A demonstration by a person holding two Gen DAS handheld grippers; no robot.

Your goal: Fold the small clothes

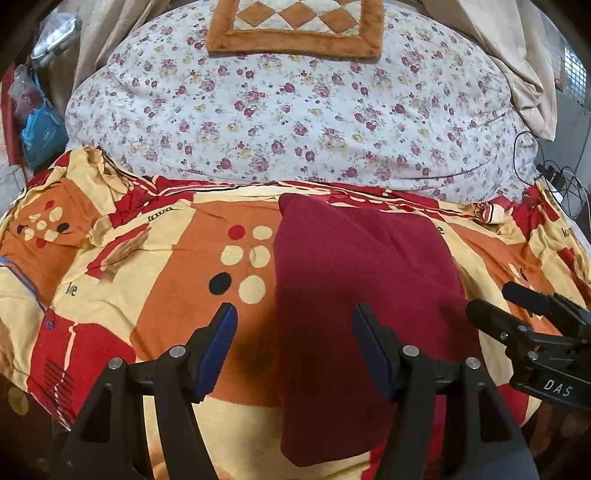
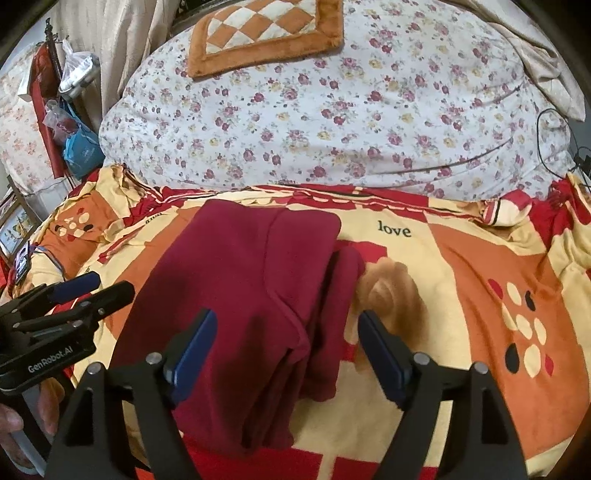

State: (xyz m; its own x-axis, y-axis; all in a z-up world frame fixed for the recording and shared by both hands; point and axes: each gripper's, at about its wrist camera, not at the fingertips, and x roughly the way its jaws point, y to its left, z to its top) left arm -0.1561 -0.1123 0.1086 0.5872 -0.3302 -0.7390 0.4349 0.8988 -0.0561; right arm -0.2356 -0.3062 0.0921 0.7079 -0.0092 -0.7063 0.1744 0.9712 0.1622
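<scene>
A dark red garment [image 1: 354, 280] lies folded lengthwise on the patterned bedsheet [image 1: 155, 258]; in the right wrist view the garment [image 2: 243, 295] shows stacked layers along its right edge. My left gripper [image 1: 293, 325] is open and empty, hovering over the garment's left edge. My right gripper [image 2: 286, 332] is open and empty above the garment's right folded edge. Each gripper shows in the other's view: the right one at the right [image 1: 517, 306], the left one at the left [image 2: 96, 291].
A floral quilt [image 1: 295, 110] is bundled behind the garment, with an orange checkered cushion [image 1: 295, 26] on top. Black cables [image 1: 554, 173] lie at the bed's right. Bags [image 2: 74, 122] hang at the left. Beige curtains hang behind.
</scene>
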